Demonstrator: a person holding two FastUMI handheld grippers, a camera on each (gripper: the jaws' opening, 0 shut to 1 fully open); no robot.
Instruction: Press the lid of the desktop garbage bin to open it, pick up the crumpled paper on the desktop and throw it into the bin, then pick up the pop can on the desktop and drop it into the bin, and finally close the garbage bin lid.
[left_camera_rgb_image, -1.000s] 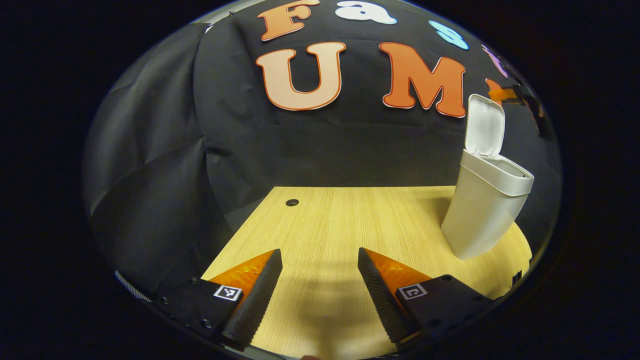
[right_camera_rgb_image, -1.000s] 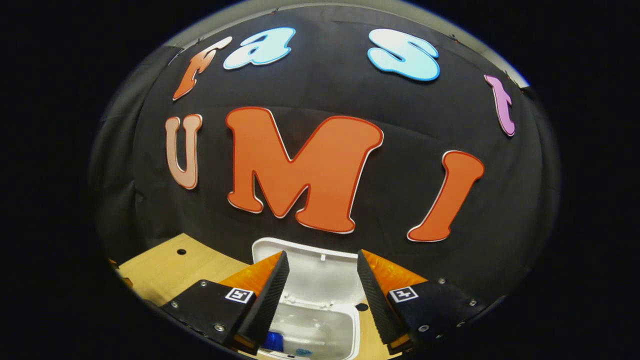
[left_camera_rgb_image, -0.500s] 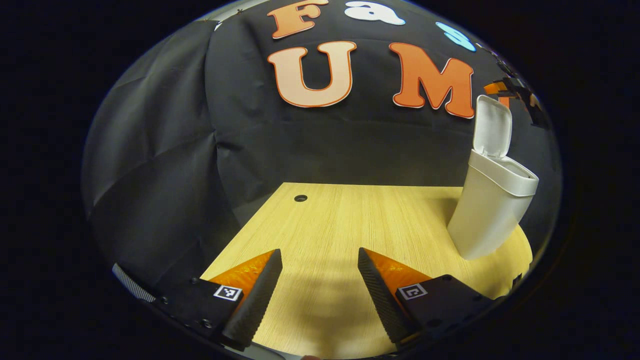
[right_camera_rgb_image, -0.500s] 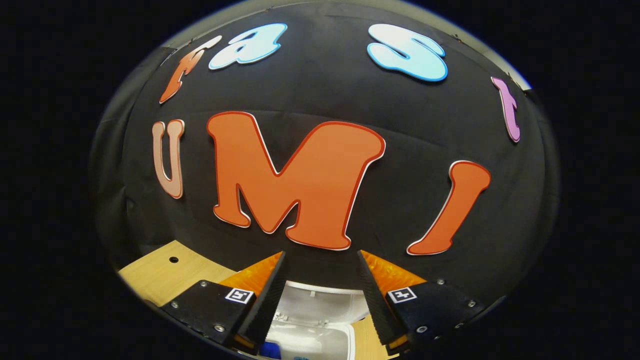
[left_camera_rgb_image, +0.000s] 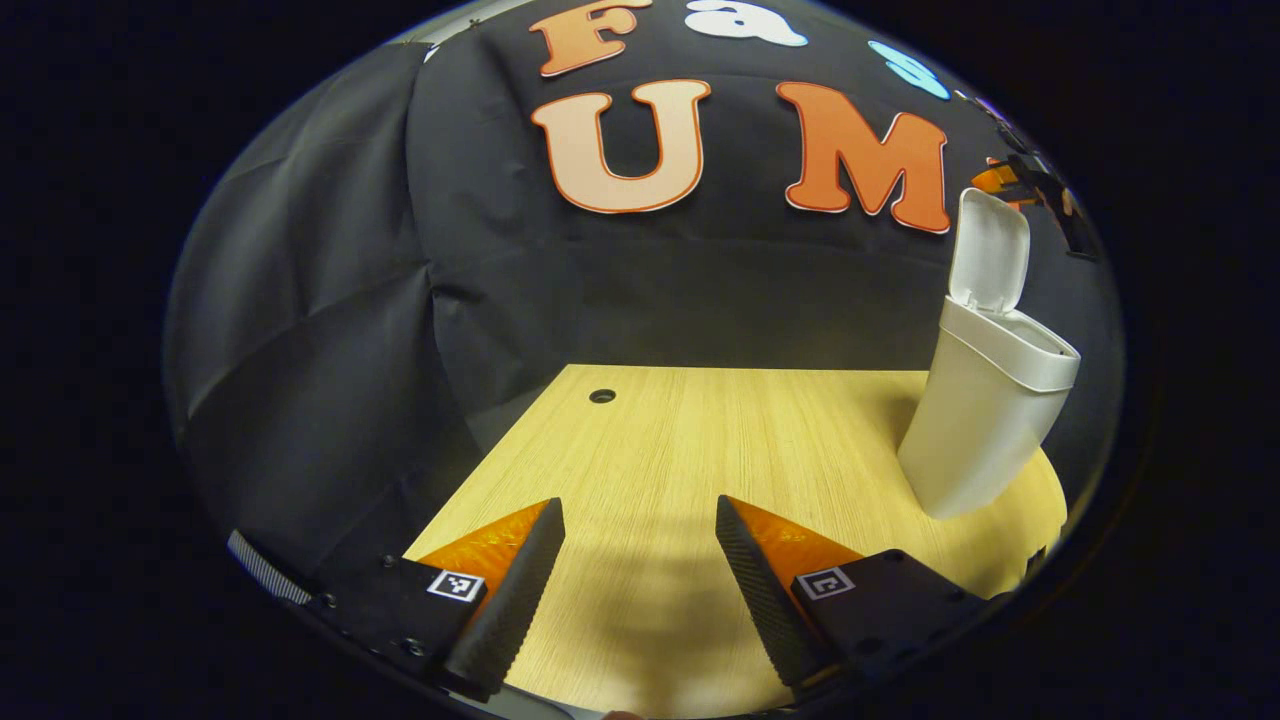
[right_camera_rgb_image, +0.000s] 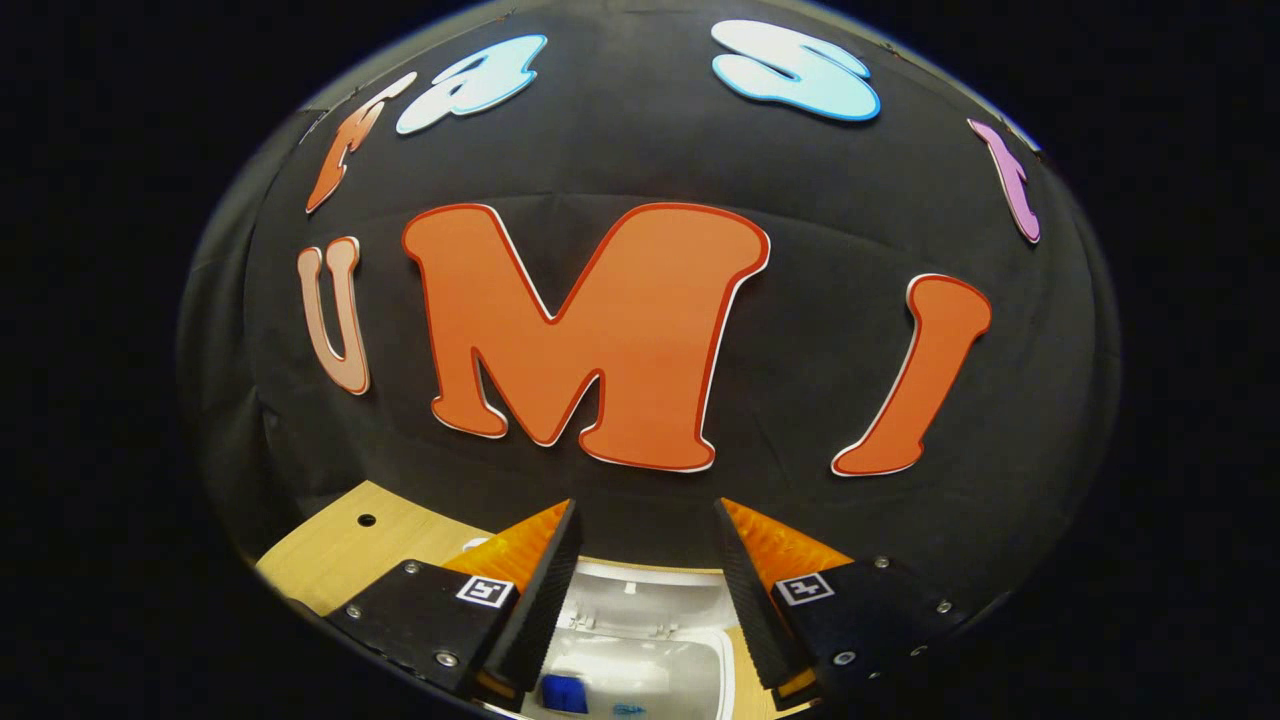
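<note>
1. The right gripper (right_camera_rgb_image: 640, 590) hangs over the bin (right_camera_rgb_image: 640, 660), jaws released and empty. Against half a second ago the bin's lid (right_camera_rgb_image: 640, 605) and mouth show a little more between the fingers, and a second ago far more of the lid showed.
2. A blue thing (right_camera_rgb_image: 563, 692) lies inside the bin; what it is cannot be told.
3. In the left gripper view, the left gripper (left_camera_rgb_image: 640, 590) hovers low over the desk (left_camera_rgb_image: 700, 450), jaws released and empty, much as before.
4. There the bin (left_camera_rgb_image: 975, 420) stands at the desk's far right, lid (left_camera_rgb_image: 990, 250) upright as earlier; the view has barely shifted.
</note>
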